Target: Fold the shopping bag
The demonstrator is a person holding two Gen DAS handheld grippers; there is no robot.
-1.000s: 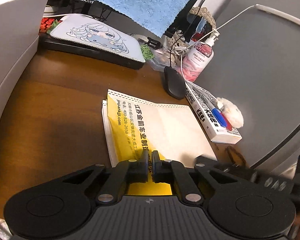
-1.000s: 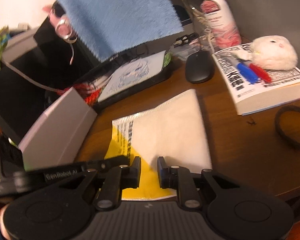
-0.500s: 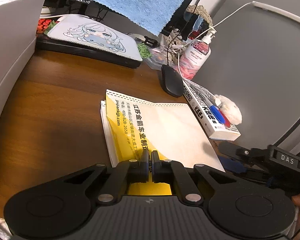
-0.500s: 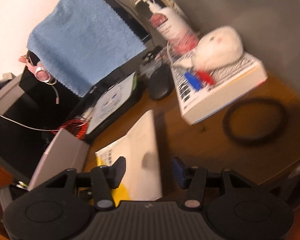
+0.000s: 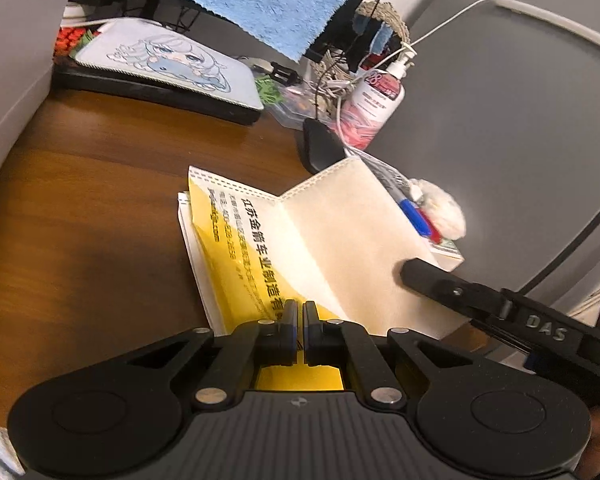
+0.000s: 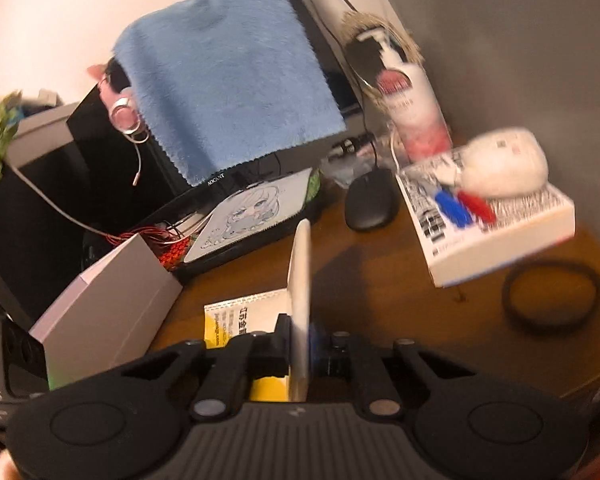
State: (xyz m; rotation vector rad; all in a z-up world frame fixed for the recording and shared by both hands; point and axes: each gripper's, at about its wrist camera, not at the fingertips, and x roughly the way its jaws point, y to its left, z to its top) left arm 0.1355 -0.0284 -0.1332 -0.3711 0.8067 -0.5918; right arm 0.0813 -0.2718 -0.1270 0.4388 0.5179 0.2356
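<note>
On the wooden desk (image 5: 80,200) lies the light, limp shopping bag (image 5: 260,248), its cream flap pinched at the edge by the right gripper (image 6: 300,350) and raised, while the left gripper (image 5: 299,320), pressed together, pins the yellow side.

Right view blurred – raised bag flap (image 6: 300,280) hides the right hand-held gripper (image 6: 300,344) pads' contact

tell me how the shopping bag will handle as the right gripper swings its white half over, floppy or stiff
Probably fairly stiff: the shopping bag's white half stands up on edge in the right gripper without drooping. It likely creases cleanly, since a straight fold line runs beside the yellow panel. It looks thin and light, so the left gripper, shut at the near edge, may be needed as an anchor.
</note>
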